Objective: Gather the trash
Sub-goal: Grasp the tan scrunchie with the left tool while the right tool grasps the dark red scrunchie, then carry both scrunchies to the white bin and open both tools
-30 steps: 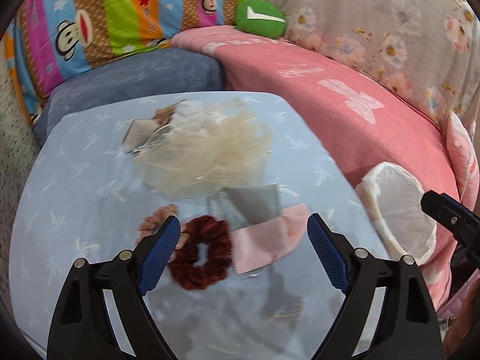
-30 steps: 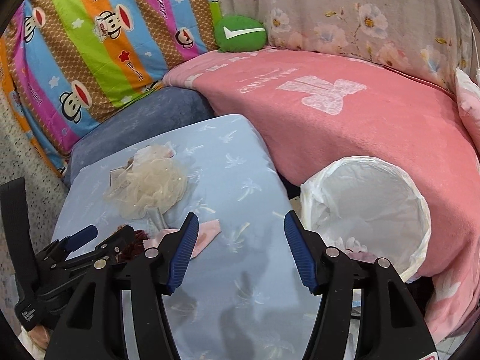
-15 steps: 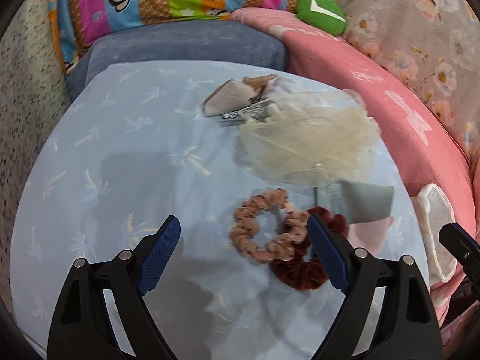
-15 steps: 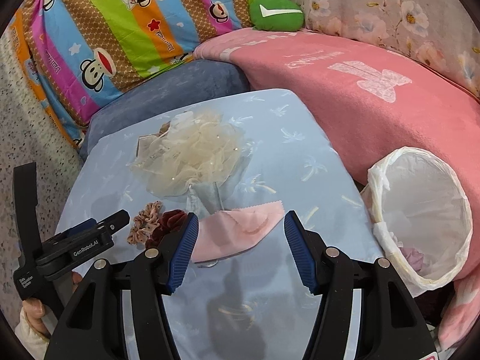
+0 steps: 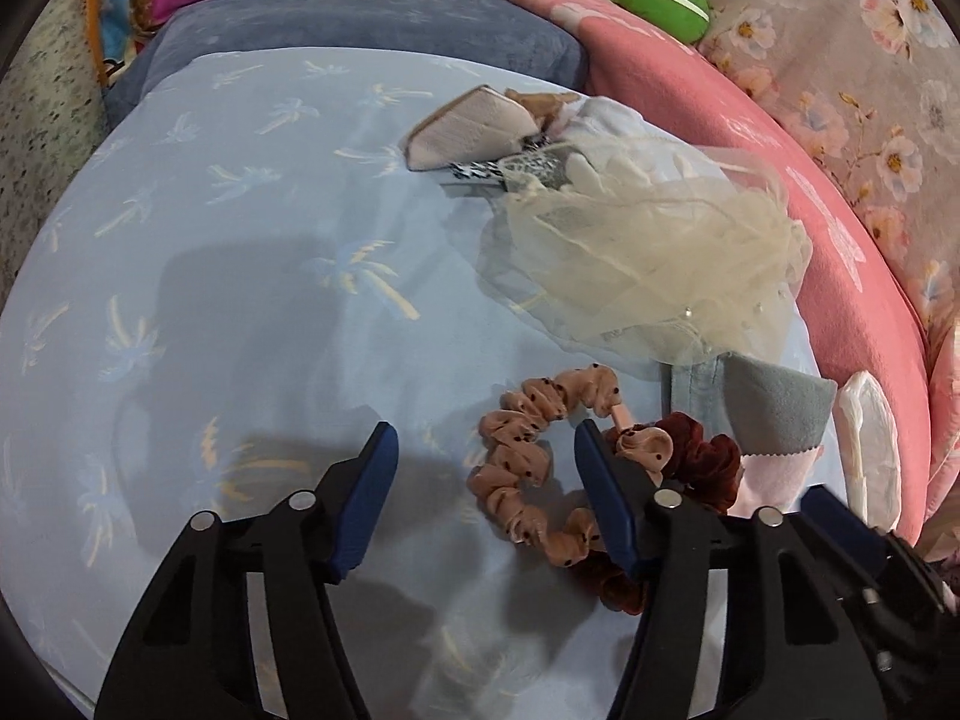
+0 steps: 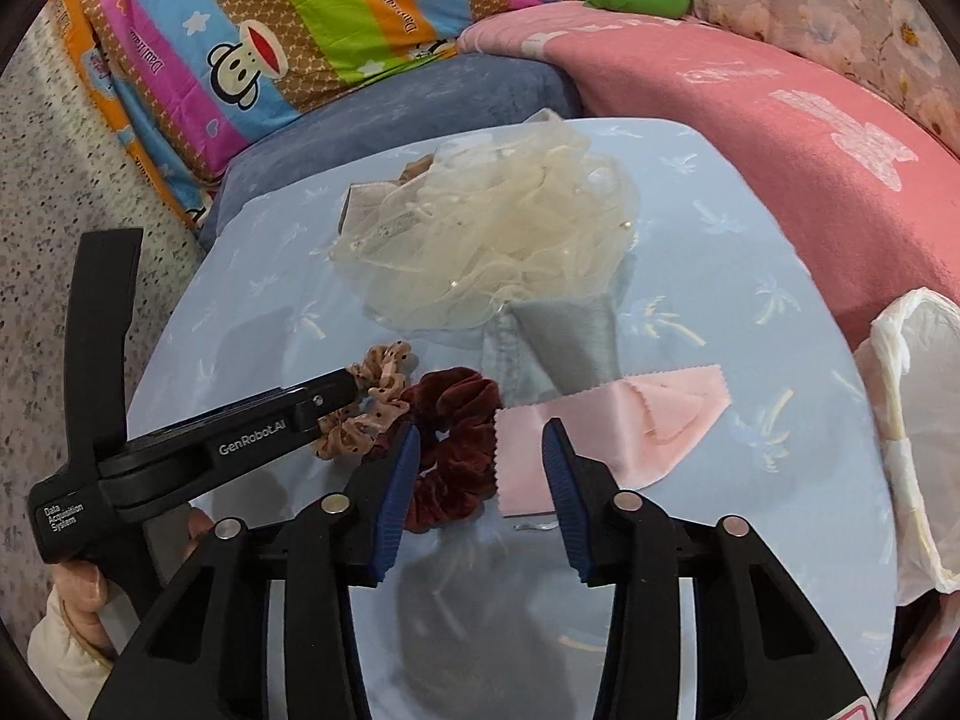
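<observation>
**Soft scraps on the table, both claws half closed over them**

We see only light, limp things on the blue table (image 6: 750,324). The largest is the cream tulle (image 6: 498,240), at the far middle: airy and bulky, it will crush to almost nothing, so we take it deep in the bunch, not at a loose edge. Near it lies the grey cloth (image 6: 570,342), and on its near end the pink cloth (image 6: 612,426), thin and flat; we judge a raised fold or corner the best hold. The smallest are the red scrunchie (image 6: 456,444) and the tan scrunchie (image 5: 528,462), touching each other: springy, easy to pinch across the ring.

Our left gripper (image 5: 483,483) has just been closing; the tan ring lies between its jaws, not yet pressed. Our right gripper (image 6: 480,465) has also been closing, over the red ring and the pink edge, gripping nothing yet. The white bag (image 6: 918,444) waits at the table's right.
</observation>
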Motion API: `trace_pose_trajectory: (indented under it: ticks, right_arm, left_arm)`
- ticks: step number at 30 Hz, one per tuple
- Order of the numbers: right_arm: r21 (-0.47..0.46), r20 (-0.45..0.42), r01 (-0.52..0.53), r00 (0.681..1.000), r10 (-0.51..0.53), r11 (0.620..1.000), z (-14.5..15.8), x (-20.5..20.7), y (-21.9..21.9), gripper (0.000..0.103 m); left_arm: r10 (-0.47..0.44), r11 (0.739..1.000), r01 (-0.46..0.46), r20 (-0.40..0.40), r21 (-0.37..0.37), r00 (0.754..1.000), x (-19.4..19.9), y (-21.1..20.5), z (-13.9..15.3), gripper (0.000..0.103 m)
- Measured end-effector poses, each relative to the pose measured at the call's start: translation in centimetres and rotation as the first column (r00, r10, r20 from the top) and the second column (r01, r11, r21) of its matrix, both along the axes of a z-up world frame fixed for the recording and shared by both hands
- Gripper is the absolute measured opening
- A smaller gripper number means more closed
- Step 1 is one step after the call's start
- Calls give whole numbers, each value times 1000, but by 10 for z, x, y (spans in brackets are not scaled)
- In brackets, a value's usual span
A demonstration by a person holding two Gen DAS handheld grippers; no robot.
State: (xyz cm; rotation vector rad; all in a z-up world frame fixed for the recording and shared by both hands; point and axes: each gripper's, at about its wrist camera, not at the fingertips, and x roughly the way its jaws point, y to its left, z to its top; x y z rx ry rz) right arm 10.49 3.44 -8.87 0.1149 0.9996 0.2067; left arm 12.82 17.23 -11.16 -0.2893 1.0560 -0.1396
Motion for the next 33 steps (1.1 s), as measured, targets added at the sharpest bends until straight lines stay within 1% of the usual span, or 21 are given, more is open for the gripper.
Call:
trace_pose_trajectory:
  ticks: [1, 2, 3, 4, 7, 9, 11, 15, 20, 25, 30, 33]
  right_arm:
    - [1, -16, -7, 1000, 7, 1000, -5, 2, 3, 25]
    - [2, -30, -13, 999, 14, 1000, -10, 4, 6, 21]
    - [3, -42, -19, 999, 19, 1000, -14, 6, 9, 19]
    - [4, -53, -25, 998, 26, 1000, -18, 7, 11, 18]
    - [2, -82, -28, 996, 28, 1000, -31, 12, 13, 18]
    - [11, -88, -26, 996, 27, 1000, -36, 13, 13, 17]
    - [10, -83, -30, 996, 31, 999, -36, 14, 14, 13]
    - [10, -56, -37, 998, 38, 999, -28, 13, 14, 8]
    - [21, 13, -42, 999, 42, 999, -2, 5, 8, 6]
    - [41, 99, -27, 995, 23, 999, 34, -7, -5, 6]
    - [69, 193, 4, 981, -17, 998, 77, -20, -28, 6]
    - [80, 250, 34, 967, -53, 996, 103, -27, -47, 6]
  left_arm:
    - [-8, 1000, 9, -5, 1, 1000, 1, -1, -2, 49]
    - [-15, 1000, 15, -16, 0, 1000, 2, -3, -4, 42]
    - [-20, 1000, 20, -26, -4, 999, 3, -3, -6, 35]
    - [-19, 1000, 19, -22, 1, 1000, 3, -3, -6, 34]
    - [-36, 999, 36, -26, -11, 999, 3, -1, -7, 26]
    - [-48, 999, 48, -29, -15, 998, 2, -2, -7, 19]
    - [-54, 998, 53, -30, -15, 998, 2, -3, -6, 16]
    - [-58, 998, 58, -17, -16, 998, 0, -6, 2, 14]
    - [-65, 998, 65, 37, -3, 997, -7, -10, 24, 14]
    - [-79, 997, 79, 111, 2, 991, -14, -19, 55, 14]
    - [-105, 994, 106, 193, 9, 976, -19, -37, 90, 14]
    - [-127, 992, 127, 233, 14, 964, -21, -54, 107, 14]
